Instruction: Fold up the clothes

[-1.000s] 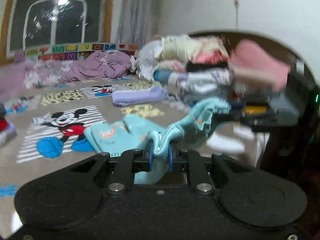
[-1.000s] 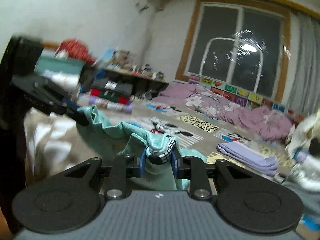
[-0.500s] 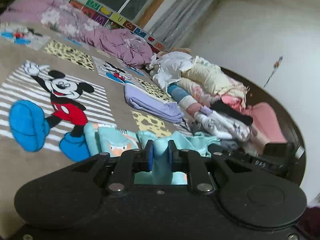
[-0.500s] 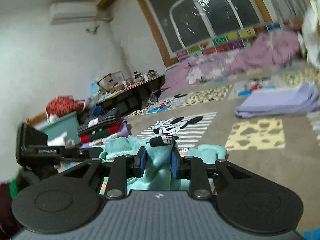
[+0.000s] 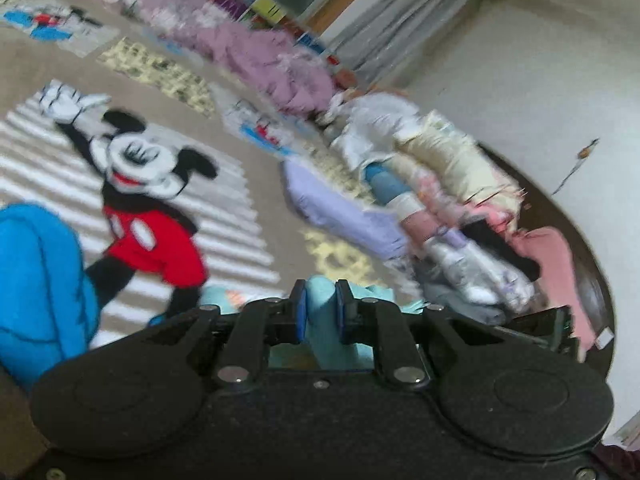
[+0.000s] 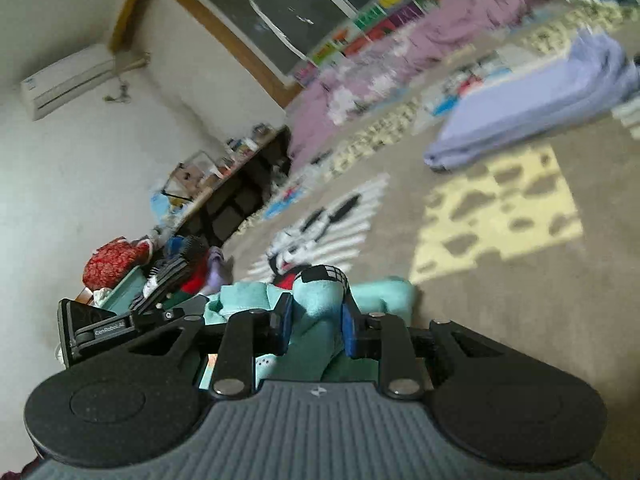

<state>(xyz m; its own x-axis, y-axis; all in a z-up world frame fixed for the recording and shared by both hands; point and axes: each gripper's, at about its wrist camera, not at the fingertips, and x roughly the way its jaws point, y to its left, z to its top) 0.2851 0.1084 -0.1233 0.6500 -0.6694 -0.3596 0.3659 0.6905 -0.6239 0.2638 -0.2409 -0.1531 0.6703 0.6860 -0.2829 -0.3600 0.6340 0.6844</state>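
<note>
While both views blur, L gripper & R gripper each pinch teal garment tight, low over cartoon rug.

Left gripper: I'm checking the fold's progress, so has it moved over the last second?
Yes. The left gripper, shut on the teal garment, has come down toward the cartoon-mouse rug: the mouse figure now looms larger and the garment no longer hangs stretched in the air.
</note>
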